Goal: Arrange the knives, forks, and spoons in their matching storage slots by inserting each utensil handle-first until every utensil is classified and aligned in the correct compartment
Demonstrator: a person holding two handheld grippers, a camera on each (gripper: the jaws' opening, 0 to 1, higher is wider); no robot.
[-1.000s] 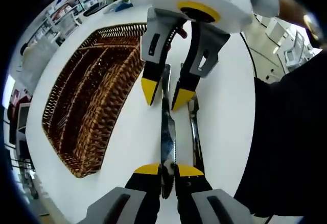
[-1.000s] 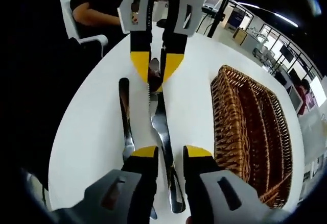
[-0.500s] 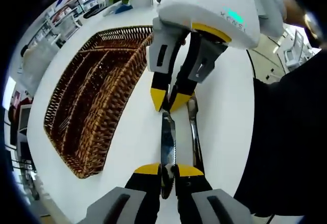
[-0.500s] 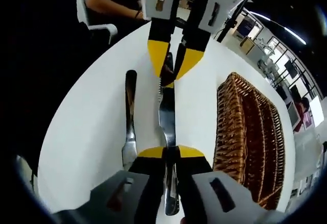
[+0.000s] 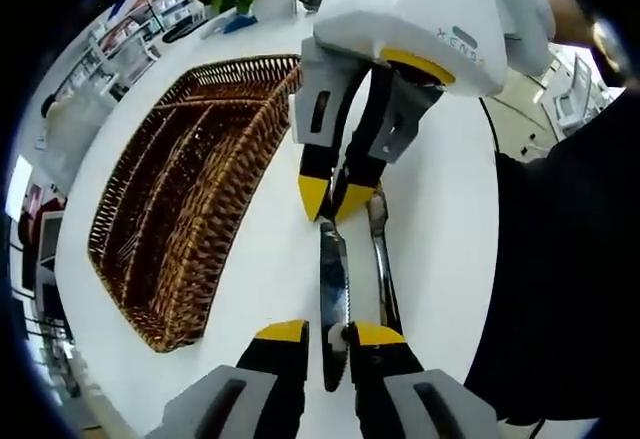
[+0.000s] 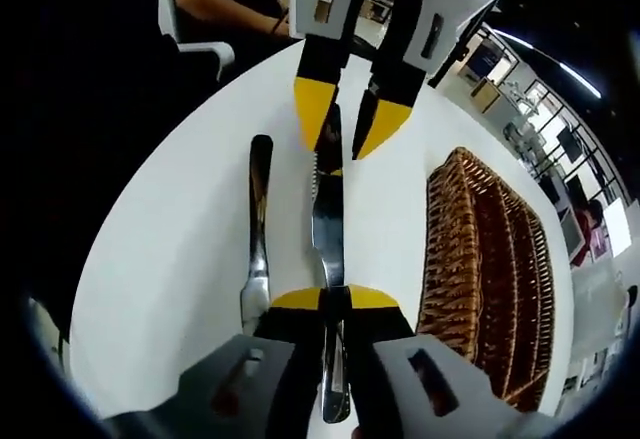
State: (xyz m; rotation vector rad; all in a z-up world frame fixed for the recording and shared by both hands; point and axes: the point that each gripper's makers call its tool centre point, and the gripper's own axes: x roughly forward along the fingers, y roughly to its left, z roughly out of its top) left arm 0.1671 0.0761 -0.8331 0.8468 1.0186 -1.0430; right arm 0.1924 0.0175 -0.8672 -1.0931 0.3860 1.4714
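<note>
Beside wicker tray (image 5: 170, 219): right gripper (image 6: 334, 299) jaws clamp knife (image 6: 327, 224); left gripper (image 5: 327, 333) jaws apart.

Both views bright, even overhead light. White desk (image 5: 440, 209) nearly blown out, only faint soft shadows. Ceiling strip lights (image 6: 560, 49) visible in right gripper view. Specular glare on the knife (image 5: 332, 289) blade. Strong fisheye bending toward the edges; background soft and smeared there. Centre sharp, no motion blur.

Serrated steel knife (image 6: 328, 224) lies lengthwise mid-table beside steel utensil (image 6: 258, 229); empty brown wicker divided tray (image 5: 180, 209) near table edge.
</note>
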